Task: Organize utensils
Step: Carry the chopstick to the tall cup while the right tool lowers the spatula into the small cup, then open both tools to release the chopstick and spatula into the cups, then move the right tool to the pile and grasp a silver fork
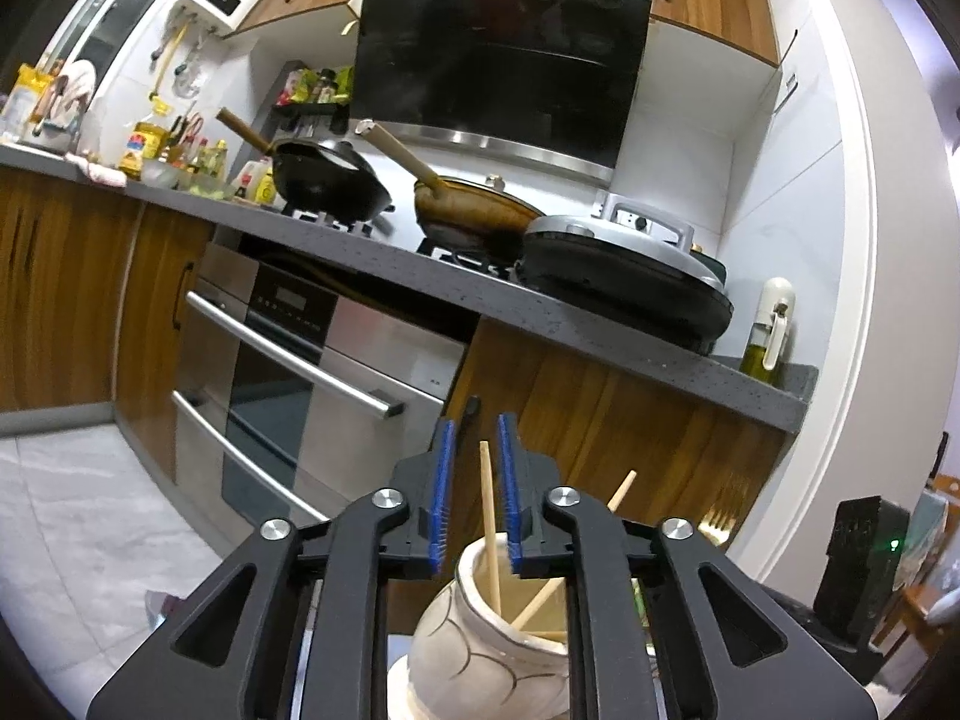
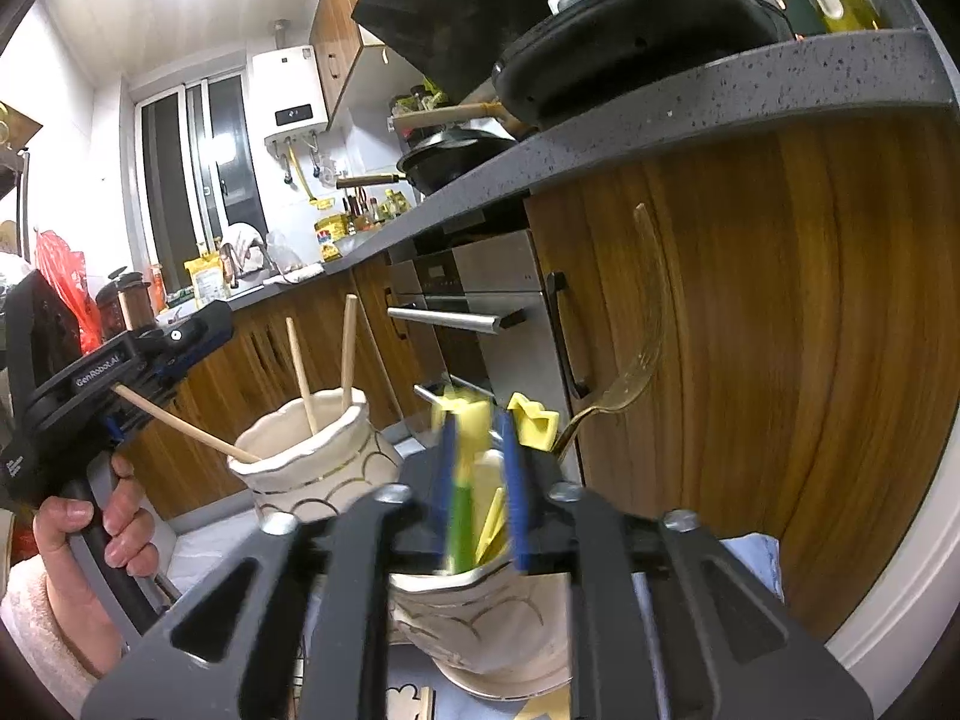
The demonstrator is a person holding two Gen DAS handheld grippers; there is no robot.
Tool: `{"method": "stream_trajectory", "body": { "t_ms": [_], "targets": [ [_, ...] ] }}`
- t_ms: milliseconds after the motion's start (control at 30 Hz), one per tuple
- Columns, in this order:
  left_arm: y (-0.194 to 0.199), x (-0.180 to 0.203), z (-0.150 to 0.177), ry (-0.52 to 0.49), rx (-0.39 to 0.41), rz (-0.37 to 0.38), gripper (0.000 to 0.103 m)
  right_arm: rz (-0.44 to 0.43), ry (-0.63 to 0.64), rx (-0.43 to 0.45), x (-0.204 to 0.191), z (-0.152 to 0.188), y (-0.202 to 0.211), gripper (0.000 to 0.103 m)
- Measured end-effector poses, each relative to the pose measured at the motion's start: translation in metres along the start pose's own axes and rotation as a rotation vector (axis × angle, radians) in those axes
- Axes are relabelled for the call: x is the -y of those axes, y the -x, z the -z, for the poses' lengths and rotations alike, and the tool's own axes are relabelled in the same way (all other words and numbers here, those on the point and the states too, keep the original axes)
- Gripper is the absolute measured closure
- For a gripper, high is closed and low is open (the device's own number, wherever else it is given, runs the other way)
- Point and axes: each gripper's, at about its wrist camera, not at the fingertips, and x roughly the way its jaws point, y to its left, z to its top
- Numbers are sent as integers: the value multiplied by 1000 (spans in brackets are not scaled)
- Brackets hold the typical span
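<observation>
My left gripper (image 1: 475,450) hangs over a cream ceramic jar (image 1: 486,654) holding wooden chopsticks (image 1: 490,516); one chopstick stands in the gap between the blue pads (image 1: 444,480), untouched, so the jaws are open. In the right wrist view the left gripper (image 2: 129,396) sits by that jar (image 2: 312,456), a chopstick (image 2: 180,423) slanting from it into the jar. My right gripper (image 2: 477,450) is over a second cream jar (image 2: 480,618). Its blue pads (image 2: 445,480) close on a green-and-yellow utensil (image 2: 465,480), blurred. A gold fork (image 2: 630,384) and a yellow utensil (image 2: 534,420) stand in this jar.
A grey countertop (image 1: 540,306) with woks, an electric griddle (image 1: 624,276) and an oil bottle (image 1: 768,330) runs ahead. A steel oven (image 1: 312,384) and wooden cabinet doors (image 2: 750,330) lie below. A range hood (image 1: 504,54) hangs above. The jars stand on a light surface (image 2: 216,546).
</observation>
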Motion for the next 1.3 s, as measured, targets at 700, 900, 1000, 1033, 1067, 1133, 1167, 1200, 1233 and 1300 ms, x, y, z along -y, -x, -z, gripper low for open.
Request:
{"method": "stream_trajectory", "body": {
  "t_ms": [700, 900, 1000, 1033, 1067, 1133, 1167, 1200, 1233, 1300],
  "targets": [
    [66, 26, 2, -94, -94, -203, 20, 59, 44, -28, -39, 21, 75, 28],
    [89, 29, 44, -86, -182, -267, 14, 73, 23, -85, -39, 43, 85, 28],
    [93, 25, 66, -64, -247, -289, 13, 86, 33, -122, -43, 54, 87, 28],
    [95, 24, 72, -66, -266, -293, 13, 90, 35, -137, -44, 58, 87, 28],
    [96, 23, 78, -78, -276, -307, 12, 91, 35, -147, -45, 61, 86, 28],
    [102, 22, 86, -114, -269, -344, 12, 89, 37, -181, -48, 69, 84, 28],
    [104, 20, 90, -133, -259, -366, 11, 87, 42, -193, -49, 73, 83, 28],
    [105, 18, 93, -140, -257, -379, 11, 86, 49, -208, -51, 76, 81, 28],
    [105, 14, 94, -138, -261, -388, 10, 84, 59, -227, -54, 78, 79, 28],
    [106, 3, 98, -112, -279, -380, 10, 73, 75, -258, -59, 83, 75, 28]
  ]
}}
